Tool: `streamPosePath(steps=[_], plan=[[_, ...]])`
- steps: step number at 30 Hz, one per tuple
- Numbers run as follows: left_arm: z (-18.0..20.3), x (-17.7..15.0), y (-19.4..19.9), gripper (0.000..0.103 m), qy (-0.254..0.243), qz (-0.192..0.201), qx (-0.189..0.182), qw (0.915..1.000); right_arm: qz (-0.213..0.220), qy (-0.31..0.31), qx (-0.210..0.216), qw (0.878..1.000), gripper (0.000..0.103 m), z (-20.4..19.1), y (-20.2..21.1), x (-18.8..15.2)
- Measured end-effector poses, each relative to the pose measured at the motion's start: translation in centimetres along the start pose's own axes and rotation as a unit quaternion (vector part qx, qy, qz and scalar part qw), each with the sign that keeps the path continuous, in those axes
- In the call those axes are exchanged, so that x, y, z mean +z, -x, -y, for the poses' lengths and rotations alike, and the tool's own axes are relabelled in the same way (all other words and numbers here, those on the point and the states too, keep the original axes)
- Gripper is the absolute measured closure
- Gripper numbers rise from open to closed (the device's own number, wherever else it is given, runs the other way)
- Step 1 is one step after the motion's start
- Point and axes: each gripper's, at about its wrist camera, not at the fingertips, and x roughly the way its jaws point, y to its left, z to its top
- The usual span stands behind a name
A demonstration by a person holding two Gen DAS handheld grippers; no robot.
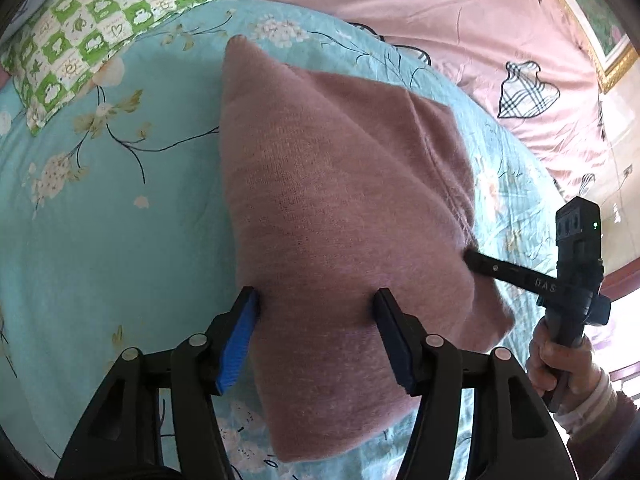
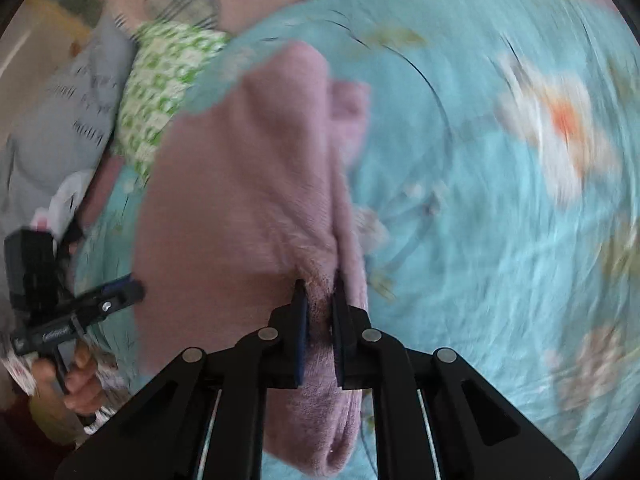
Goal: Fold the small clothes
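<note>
Left wrist view: the pink knit garment [image 1: 340, 208] lies folded on the bed's turquoise floral sheet [image 1: 100, 232], its far corner pointing toward the green checked pillow [image 1: 100, 24]. The left gripper [image 1: 316, 304] stands parted over the garment's near end; its blue-padded finger [image 1: 240, 340] sits at the garment's left edge and the other finger rests on the knit, with the fabric lying slack between the 2, not pinched. The left edge runs straight and clean; the right edge shows a raised seam fold. Bare sheet spreads wide to the left of the garment, while a pink quilt with plaid hearts [image 1: 460, 32] bounds the sheet beyond. At the right edge the right gripper [image 1: 470, 260] noses into the garment's side, held by a hand [image 1: 556, 364] in a striped cuff.

Right wrist view, blurred: the right gripper [image 2: 320, 292] is clenched on a doubled edge of the pink garment [image 2: 240, 184], fabric bunched between its 2 pads. Open turquoise sheet [image 2: 500, 240] fills everything to the right. To the left, the left gripper [image 2: 128, 288] meets the garment's far edge, with the green pillow [image 2: 160, 96] and a grey cloth [image 2: 60, 112] beyond
</note>
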Motion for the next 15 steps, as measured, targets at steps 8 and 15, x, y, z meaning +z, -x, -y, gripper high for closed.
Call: streamPosePath(steps=[8, 15], plan=[[0.3, 1.4, 3.9, 0.045, -0.011, 0.042, -0.026, 0.9987, 0.027, -0.041, -0.006, 0.999, 0.071, -0.7, 2.7, 0.6], [0.5, 5.7, 2.7, 0.045, -0.005, 0.064, -0.064, 0.9959, 0.057, -0.038, 0.074, 0.995, 0.071, -5.3, 3.3, 5.2]])
